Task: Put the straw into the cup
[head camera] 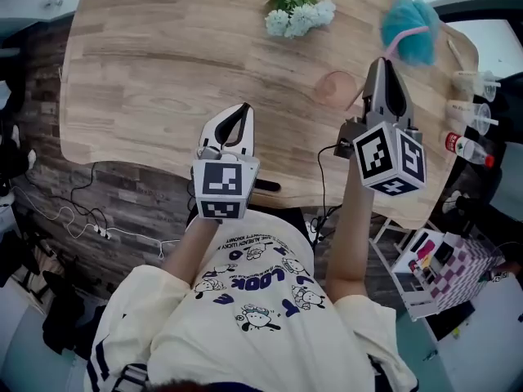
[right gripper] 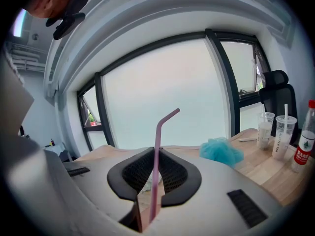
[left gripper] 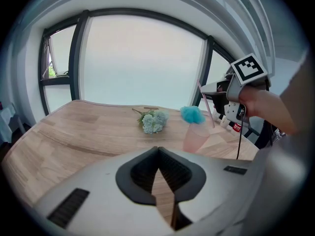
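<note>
1. Head view: a wooden table (head camera: 147, 64) carries a pale pink cup (head camera: 335, 88), a bunch of white flowers (head camera: 299, 12) and a blue puff (head camera: 413, 24). The right gripper (head camera: 382, 64) hangs just right of the cup, and the pink straw (head camera: 398, 46) rises from its tips toward the puff. The left gripper (head camera: 242, 113) hovers over the near table edge, well left of the cup. Two clear plastic cups (head camera: 474, 96) and a bottle (head camera: 470, 147) stand at the table's right end.

2. Left gripper view: the left gripper (left gripper: 158, 152) has its jaw tips pressed together with nothing between them. Beyond it the cup (left gripper: 194, 136) stands upright. The straw (left gripper: 206, 107) slants above the cup's rim, held by the right gripper (left gripper: 221, 90); whether its lower end reaches inside I cannot tell.

3. Right gripper view: the right gripper (right gripper: 155, 154) is clamped on the straw (right gripper: 156, 146), which runs up between the jaws and bends over at the top. The puff (right gripper: 221, 151), plastic cups (right gripper: 275, 134) and bottle (right gripper: 305, 146) sit to the right.
</note>
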The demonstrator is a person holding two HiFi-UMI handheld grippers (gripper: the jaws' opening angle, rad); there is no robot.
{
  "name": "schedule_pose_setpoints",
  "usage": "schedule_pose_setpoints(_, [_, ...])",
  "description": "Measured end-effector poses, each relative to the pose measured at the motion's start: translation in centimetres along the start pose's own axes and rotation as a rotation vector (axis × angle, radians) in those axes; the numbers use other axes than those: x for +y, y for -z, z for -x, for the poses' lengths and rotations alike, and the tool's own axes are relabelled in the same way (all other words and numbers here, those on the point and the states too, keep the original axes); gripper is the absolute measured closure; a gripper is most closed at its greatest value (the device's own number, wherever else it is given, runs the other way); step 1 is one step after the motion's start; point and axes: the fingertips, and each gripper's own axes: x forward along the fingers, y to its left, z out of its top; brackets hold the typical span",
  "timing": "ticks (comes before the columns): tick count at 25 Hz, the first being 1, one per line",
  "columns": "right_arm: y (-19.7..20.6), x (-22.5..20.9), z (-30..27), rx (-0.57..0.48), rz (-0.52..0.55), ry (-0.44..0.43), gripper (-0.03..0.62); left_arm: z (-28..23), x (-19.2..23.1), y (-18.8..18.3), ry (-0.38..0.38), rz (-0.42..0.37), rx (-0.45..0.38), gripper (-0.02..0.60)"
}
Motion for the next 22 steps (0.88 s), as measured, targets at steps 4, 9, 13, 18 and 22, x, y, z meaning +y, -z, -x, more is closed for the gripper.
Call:
schedule_pose_setpoints(4, [0.8, -0.2, -1.3, 0.004, 0.000, -0.018, 0.568, -0.3, 0.5, 0.6, -0.017, 0.027, 0.019, 0.554])
schedule_pose_setpoints(9, [1.6, -0.7, -2.5, 0.016, -0.001, -0.033, 0.568, -0.6, 0.6, 1.3, -0.038, 0.051, 0.039, 0.554])
schedule_pose_setpoints(13, [2.4, -1.2, -3.1, 0.020, -0.006, -0.039, 0.568, -0.8, 0.5, 1.7, -0.047, 0.057, 0.051, 0.554])
schedule_pose_setpoints(18, [3.4, -1.1, -3.1, 0.008, -0.013, -0.059, 0.568, -1.0, 0.2, 2.1, -0.051, 0.068, 0.063, 0.554])
schedule_pose_setpoints(22, [3.8, -0.9, -2.6, -0.020, -0.021, -0.069, 0.568, -1.3, -0.2, 2.3, -0.044, 0.063, 0.073, 0.554])
